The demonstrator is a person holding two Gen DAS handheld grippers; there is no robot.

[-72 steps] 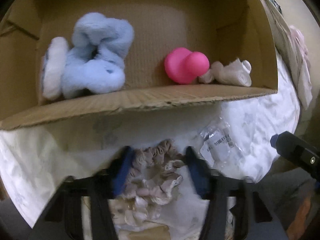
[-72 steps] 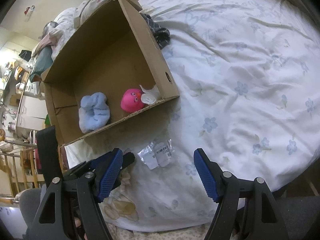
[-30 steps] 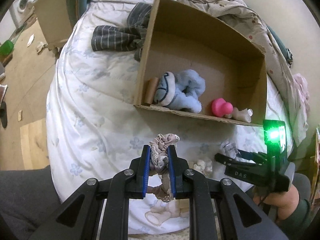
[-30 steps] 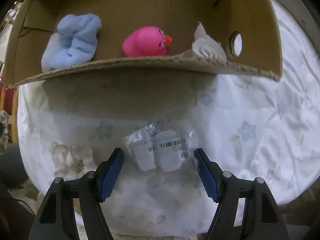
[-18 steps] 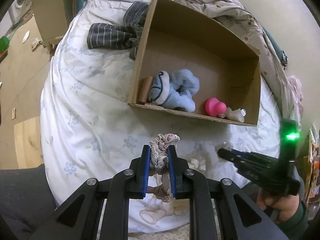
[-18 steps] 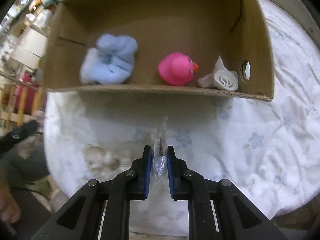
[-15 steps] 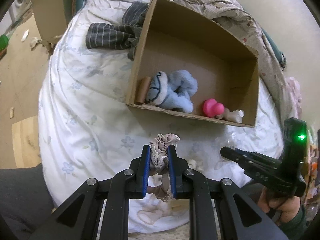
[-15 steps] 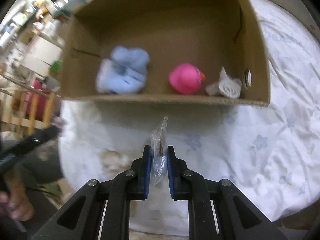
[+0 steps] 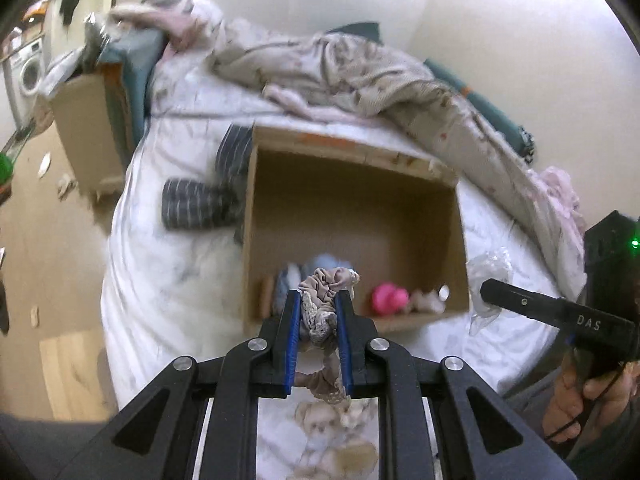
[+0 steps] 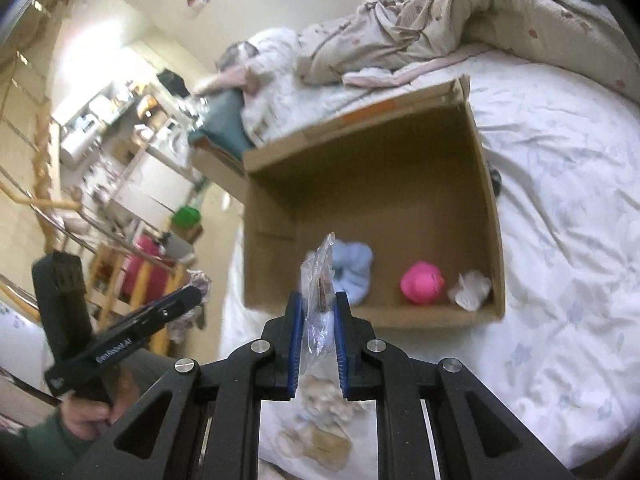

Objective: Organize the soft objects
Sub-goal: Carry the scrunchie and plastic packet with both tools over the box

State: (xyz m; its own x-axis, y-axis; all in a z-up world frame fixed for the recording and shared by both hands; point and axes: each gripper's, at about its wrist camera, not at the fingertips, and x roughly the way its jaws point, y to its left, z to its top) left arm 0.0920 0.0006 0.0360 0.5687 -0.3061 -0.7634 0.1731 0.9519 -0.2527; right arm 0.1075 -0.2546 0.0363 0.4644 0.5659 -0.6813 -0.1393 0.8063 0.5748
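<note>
The left hand-held gripper [image 9: 319, 312] is clamped on a beige scrunchie [image 9: 329, 285], and the right hand-held gripper [image 10: 318, 312] is clamped on a clear plastic packet [image 10: 320, 280]. Both are held up in the air in front of the open cardboard box [image 10: 486, 200] that sits on the bed [image 10: 560, 168]. A light blue plush [image 10: 352, 266], a pink duck [image 10: 422, 282] and a white cloth [image 10: 470, 290] lie along the box's near wall.

The step in hand looks like carrying both items into the box. To do it well, each one should clear the near wall before the jaws open, and be let go low over bare cardboard rather than on top of the duck. The scrunchie and packet are limp, so they may cling to the pads.

Both views are blurred. The packet's contents cannot be made out, and the scrunchie hides part of the plush in the left view.
</note>
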